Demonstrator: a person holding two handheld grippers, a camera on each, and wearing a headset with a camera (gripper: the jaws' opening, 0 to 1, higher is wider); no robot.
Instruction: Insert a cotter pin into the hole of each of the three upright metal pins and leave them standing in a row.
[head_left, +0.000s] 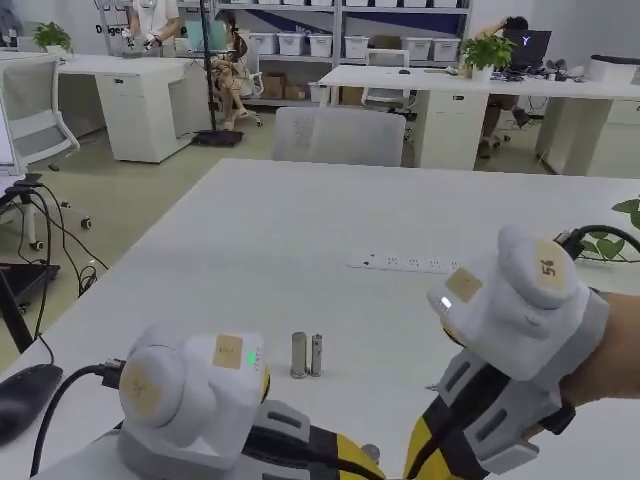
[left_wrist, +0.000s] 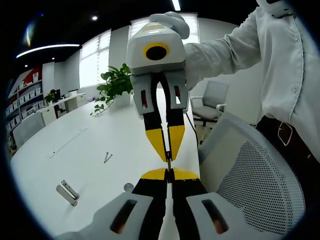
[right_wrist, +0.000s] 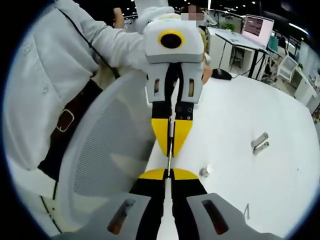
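Jaws of left gripper (left_wrist: 168, 173) and right gripper (right_wrist: 168, 172) both pinch one thin metal cotter pin (right_wrist: 169, 161).

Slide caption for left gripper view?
Left tool and right tool meet tip to tip on a thin metal pin, with two grey metal cylinders on the white table.
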